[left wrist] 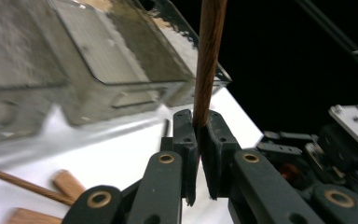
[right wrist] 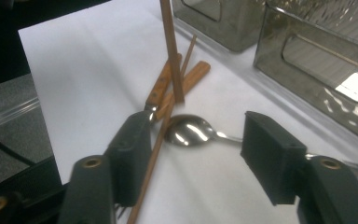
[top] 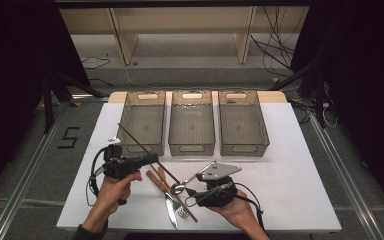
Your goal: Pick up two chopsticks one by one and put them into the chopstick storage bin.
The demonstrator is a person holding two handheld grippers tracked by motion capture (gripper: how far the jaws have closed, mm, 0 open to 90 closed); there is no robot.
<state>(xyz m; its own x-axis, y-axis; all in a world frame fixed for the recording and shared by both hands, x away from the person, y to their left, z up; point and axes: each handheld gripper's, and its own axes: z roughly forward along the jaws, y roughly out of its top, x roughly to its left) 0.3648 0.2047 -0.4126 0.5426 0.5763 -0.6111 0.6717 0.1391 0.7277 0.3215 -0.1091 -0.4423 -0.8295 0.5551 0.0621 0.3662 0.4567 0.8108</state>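
Spreading across the white table [top: 290,165], three clear bins [top: 192,122] stand in a row at the far side, with cutlery lying near the front edge. Nearer the person, the left gripper [top: 152,159] is clamped tight on a dark wooden chopstick [left wrist: 209,56], which rises out from between its pads, lifted clear of the table and slanting up toward the leftmost bin. The right gripper [right wrist: 193,149] hangs low over the pile with its jaws spread apart and nothing in them; a spoon [right wrist: 189,131] lies between them, and a second chopstick [right wrist: 151,158] runs along the left jaw, beside a wooden-handled knife [top: 166,197] and fork [top: 180,210]
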